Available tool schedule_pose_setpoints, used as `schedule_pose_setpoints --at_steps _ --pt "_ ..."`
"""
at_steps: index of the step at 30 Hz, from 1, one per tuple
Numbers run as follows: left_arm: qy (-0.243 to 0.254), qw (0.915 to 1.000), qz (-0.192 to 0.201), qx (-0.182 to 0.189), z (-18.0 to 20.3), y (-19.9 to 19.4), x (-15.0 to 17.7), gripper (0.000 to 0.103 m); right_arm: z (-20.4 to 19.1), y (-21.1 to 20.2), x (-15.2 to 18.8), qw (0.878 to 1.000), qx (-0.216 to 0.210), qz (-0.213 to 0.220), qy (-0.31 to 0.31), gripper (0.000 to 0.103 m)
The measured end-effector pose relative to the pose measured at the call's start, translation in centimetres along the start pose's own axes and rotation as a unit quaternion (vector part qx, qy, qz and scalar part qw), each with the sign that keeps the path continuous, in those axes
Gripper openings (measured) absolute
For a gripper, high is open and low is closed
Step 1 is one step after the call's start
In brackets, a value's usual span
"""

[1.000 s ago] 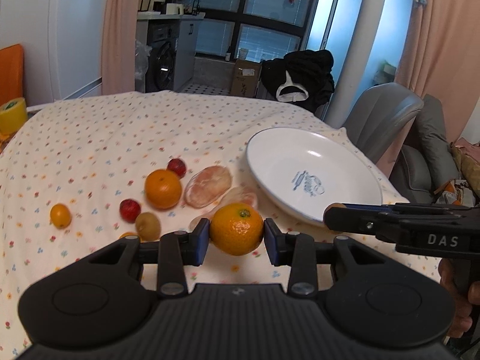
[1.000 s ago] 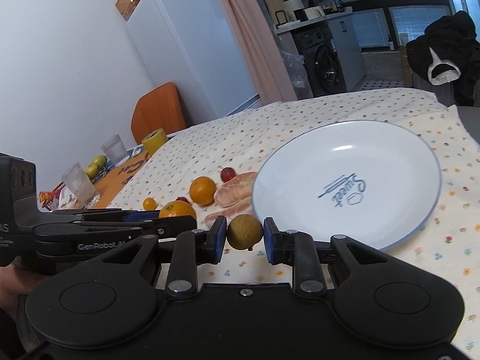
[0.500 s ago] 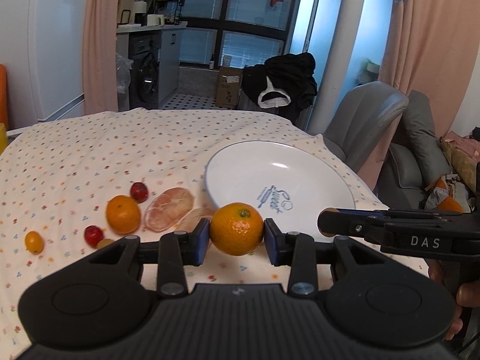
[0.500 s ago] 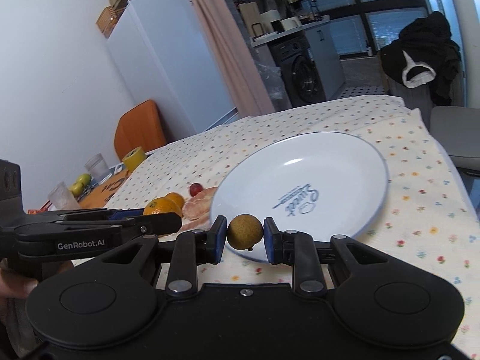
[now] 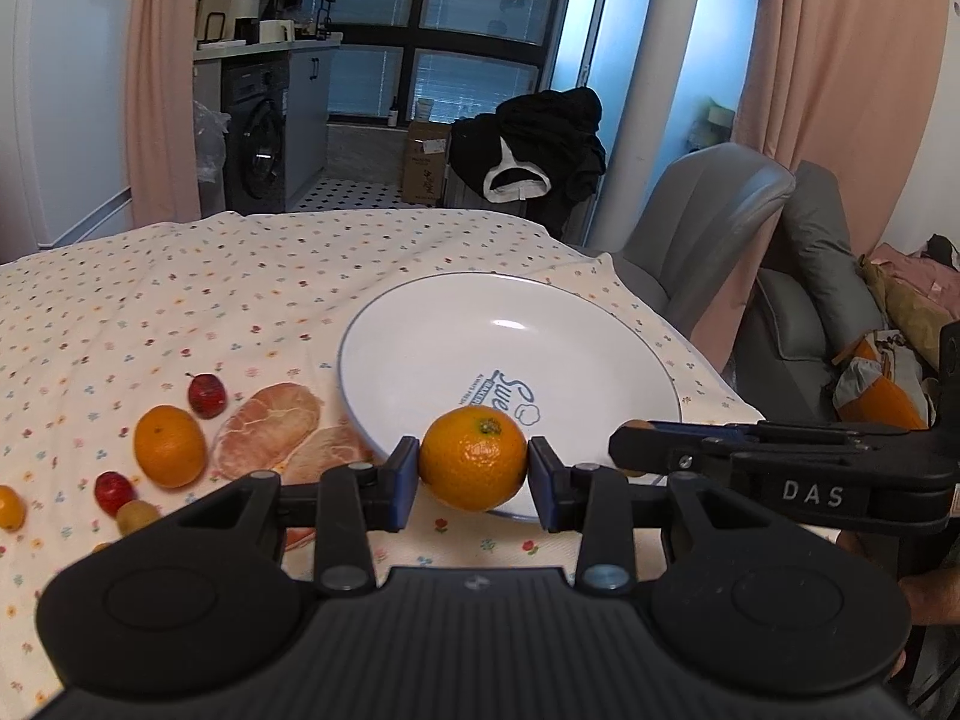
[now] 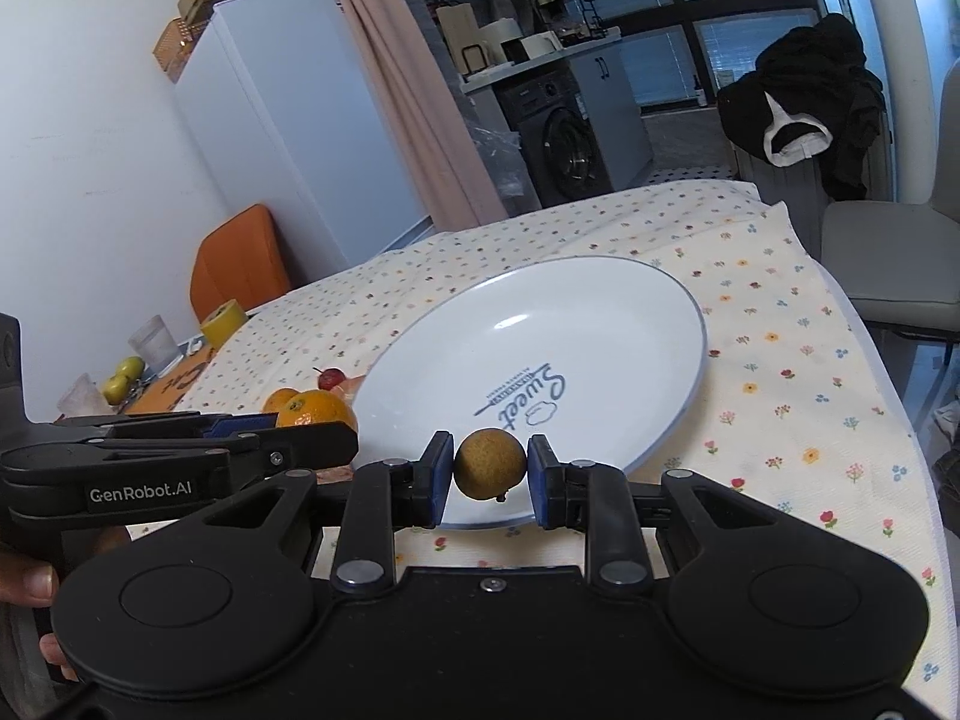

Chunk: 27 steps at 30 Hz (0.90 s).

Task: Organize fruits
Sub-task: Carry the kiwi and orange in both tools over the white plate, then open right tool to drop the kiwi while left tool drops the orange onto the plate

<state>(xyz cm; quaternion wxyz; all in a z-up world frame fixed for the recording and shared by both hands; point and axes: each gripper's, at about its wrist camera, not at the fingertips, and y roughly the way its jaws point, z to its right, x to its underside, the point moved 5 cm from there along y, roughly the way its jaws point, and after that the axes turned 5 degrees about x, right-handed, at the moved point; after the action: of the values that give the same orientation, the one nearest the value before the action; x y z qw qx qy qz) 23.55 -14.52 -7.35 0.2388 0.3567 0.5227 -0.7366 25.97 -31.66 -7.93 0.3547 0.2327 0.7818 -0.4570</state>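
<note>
Left gripper is clamping a mandarin over the white plate's 6 o'clock rim. Right gripper is pinching a small brown longan over that same near rim. Loose fruit is lying at the plate's 9 o'clock.

A washing machine stands beyond the floral tablecloth. Right of it: a cardboard box, black clothing, 1 grey chair. Left: a white fridge, 1 orange chair.

Both tools, carrying mandarin and longan, moved nearer over plate front rim.
</note>
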Motion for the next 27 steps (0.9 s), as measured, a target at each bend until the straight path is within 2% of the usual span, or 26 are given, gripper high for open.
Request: schedule_pose_setpoints --at_steps 10,18,24,27 --pt "0.001 0.9998 -0.020 0.008 0.8 1.9 0.4 0.037 0.8 -0.7 -0.1 1.000 0.012 0.005 0.004 0.028" --pt "-0.001 0.9999 -0.011 -0.001 1.0 1.7 0.2 0.040 1.0 -1.3 0.2 1.000 0.011 0.011 0.010 0.032" --pt "-0.007 0.9999 -0.002 -0.013 0.1 0.4 -0.1 0.042 0.6 -1.2 0.2 1.000 0.013 0.013 0.011 0.051" --pt "-0.012 0.9996 0.004 -0.024 -0.6 -0.5 -0.2 0.051 0.0 -1.4 0.2 1.000 0.013 0.021 0.006 0.066"
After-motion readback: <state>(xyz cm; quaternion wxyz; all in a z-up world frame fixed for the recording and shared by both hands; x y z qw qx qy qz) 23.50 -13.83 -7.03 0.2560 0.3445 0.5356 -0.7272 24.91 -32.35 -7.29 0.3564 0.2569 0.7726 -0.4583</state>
